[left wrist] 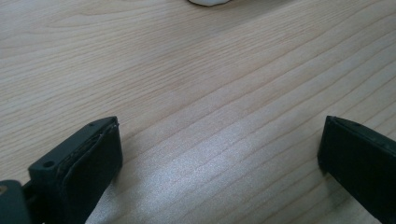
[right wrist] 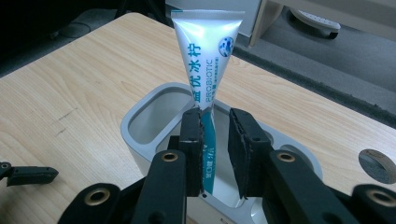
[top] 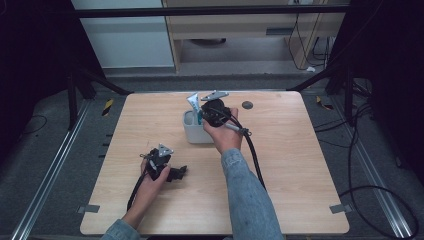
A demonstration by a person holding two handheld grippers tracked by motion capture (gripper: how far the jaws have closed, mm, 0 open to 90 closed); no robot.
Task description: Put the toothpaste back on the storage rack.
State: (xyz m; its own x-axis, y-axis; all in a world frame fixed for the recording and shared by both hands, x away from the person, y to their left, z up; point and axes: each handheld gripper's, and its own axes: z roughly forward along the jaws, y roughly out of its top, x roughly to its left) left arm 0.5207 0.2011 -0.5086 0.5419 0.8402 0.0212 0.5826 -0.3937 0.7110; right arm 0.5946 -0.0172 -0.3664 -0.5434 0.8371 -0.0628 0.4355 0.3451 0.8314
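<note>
A pale wooden table (top: 150,210) stands on grey carpet, with dark frame legs at its far corners and light cabinets behind it.

At the left, near the front edge, the left gripper (top: 181,172) lies low on the bare wood, held in the person's left hand (top: 152,181). In its own view the two black jaws stand wide apart with nothing between them, only the grain of the table.

Toward the middle, at the far half of the table, a white holder (top: 192,134) stands upright. A tube (right wrist: 205,70), silver with teal print, stands in it with its flat crimped end up, leaning a little.

The right gripper (right wrist: 215,144) hangs over the holder, held in the right hand (top: 225,137). Its jaws are narrowed around the tube's lower part: the left pad lies against the tube, while a thin gap shows beside the right pad.

Farther right, a small dark round disc (top: 247,105) lies on the wood near the far edge, apart from the holder.
</note>
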